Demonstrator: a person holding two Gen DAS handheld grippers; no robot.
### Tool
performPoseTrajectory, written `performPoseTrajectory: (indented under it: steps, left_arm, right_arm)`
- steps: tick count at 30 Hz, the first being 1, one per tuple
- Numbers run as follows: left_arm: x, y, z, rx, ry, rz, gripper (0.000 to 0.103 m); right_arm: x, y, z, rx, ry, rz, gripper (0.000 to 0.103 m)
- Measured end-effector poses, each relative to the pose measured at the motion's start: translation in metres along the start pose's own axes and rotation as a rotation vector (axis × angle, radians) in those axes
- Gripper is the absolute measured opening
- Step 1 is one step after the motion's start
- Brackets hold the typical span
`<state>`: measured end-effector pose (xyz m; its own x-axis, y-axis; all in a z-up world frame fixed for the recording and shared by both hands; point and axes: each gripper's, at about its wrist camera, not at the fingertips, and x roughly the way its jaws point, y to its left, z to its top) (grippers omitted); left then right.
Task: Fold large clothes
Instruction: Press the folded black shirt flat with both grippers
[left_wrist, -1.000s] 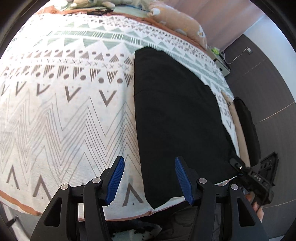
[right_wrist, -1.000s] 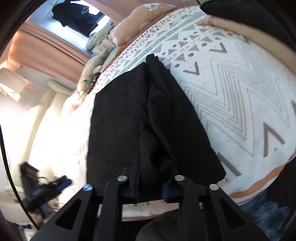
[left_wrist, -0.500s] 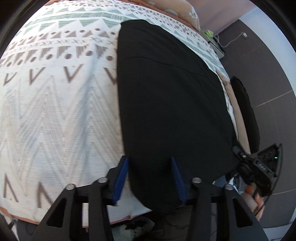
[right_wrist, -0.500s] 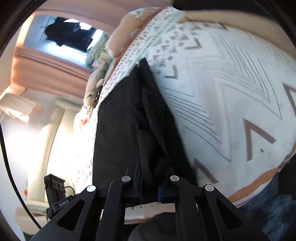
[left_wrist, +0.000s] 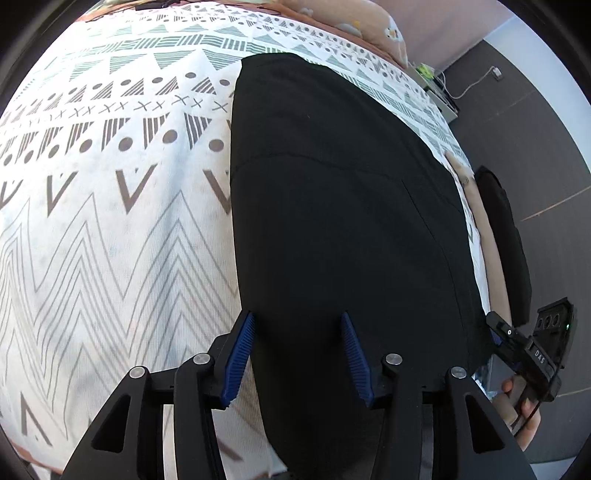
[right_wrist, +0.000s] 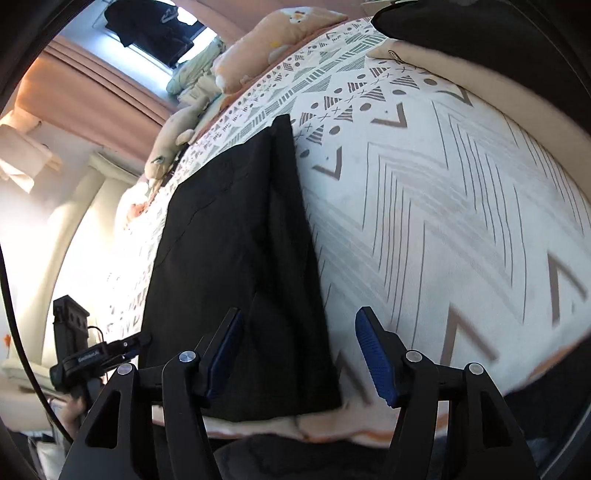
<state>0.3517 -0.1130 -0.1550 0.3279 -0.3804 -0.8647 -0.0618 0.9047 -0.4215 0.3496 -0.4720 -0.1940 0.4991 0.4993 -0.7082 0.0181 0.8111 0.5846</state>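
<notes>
**Black garment flat on the bed, both claws spread**

The patterned bedspread (left_wrist: 110, 229) carries the black garment (left_wrist: 332, 221), folded lengthwise; its near end drops behind the gripper frames. The pillow (right_wrist: 273, 40) sits beyond the garment's far end. The left gripper (left_wrist: 297, 354) and right gripper (right_wrist: 299, 358) stand wide apart, gripping nothing, over that near edge.

"DAS" | white letters on black tongs body (left_wrist: 532, 354) | lettering on other tongs body (right_wrist: 88, 360) unreadable
</notes>
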Motion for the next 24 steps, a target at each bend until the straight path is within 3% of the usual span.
performPoseTrajectory:
  steps: [13, 24]
  left_arm:
    - [0.026, 0.013, 0.056, -0.043, -0.022, -0.008, 0.061]
    - [0.045, 0.022, 0.104, -0.069, -0.039, -0.012, 0.065]
  right_arm:
    - [0.075, -0.004, 0.084, -0.061, 0.193, 0.103, 0.063]
    - [0.129, 0.006, 0.12, -0.063, 0.294, 0.232, 0.063]
